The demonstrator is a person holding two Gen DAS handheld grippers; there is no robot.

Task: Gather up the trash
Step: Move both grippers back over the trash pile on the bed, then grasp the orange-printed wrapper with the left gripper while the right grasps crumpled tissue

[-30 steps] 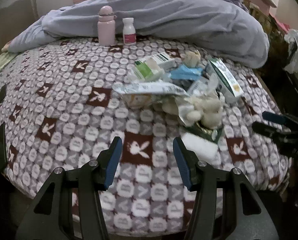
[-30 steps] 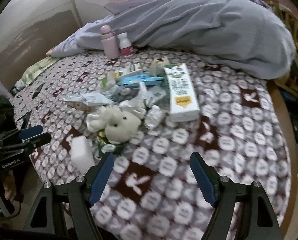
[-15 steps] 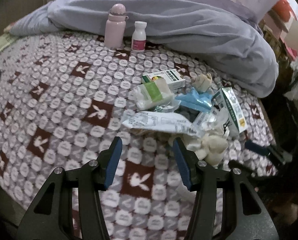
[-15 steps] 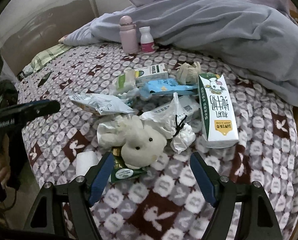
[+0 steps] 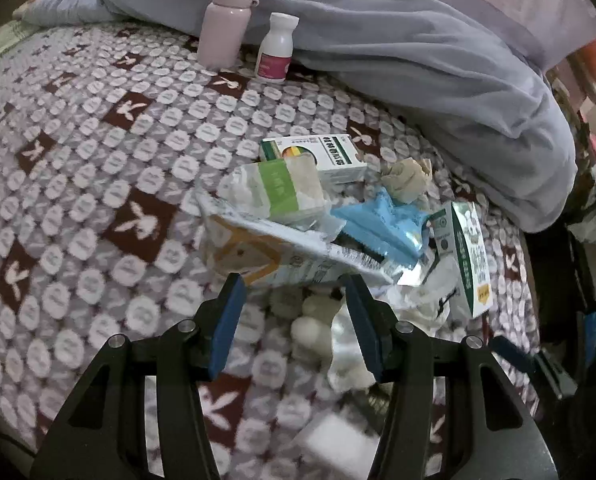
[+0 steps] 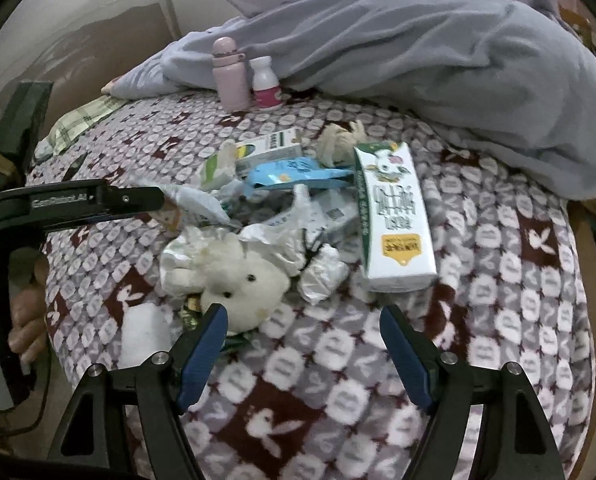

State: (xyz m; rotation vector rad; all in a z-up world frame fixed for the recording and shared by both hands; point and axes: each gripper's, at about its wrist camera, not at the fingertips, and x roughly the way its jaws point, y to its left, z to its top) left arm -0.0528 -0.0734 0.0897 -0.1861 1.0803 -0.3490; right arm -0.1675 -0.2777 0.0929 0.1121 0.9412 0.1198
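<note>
From the left wrist view, the left tool (image 5: 291, 286) stands wide, its blue fingertips (image 5: 233, 292) on either side of the near edge of a white snack wrapper (image 5: 281, 248), not closed on it. Just beyond that wrapper lie a green-banded tissue pack (image 5: 281, 190), a medicine box (image 5: 318, 154) and a blue wrapper (image 5: 382, 226). A milk carton (image 5: 468, 256) lies off to the tool's right. Below the fingers, blurred, is a white plush toy (image 5: 318, 320). Far ahead, a pink bottle (image 5: 225, 20) and a white pill bottle (image 5: 277, 48) stand upright against the grey quilt (image 5: 418, 40).

From the right wrist view, the right tool (image 6: 302, 324) is spread wide and holds nothing, above the patterned bed (image 6: 498, 300). The plush toy (image 6: 237, 276) lies by its left fingertip. Ahead sit crumpled plastic (image 6: 322, 272) and the milk carton (image 6: 394, 216). The left tool (image 6: 97, 202) reaches in from the left, its tip at the snack wrapper (image 6: 193, 200).
</note>
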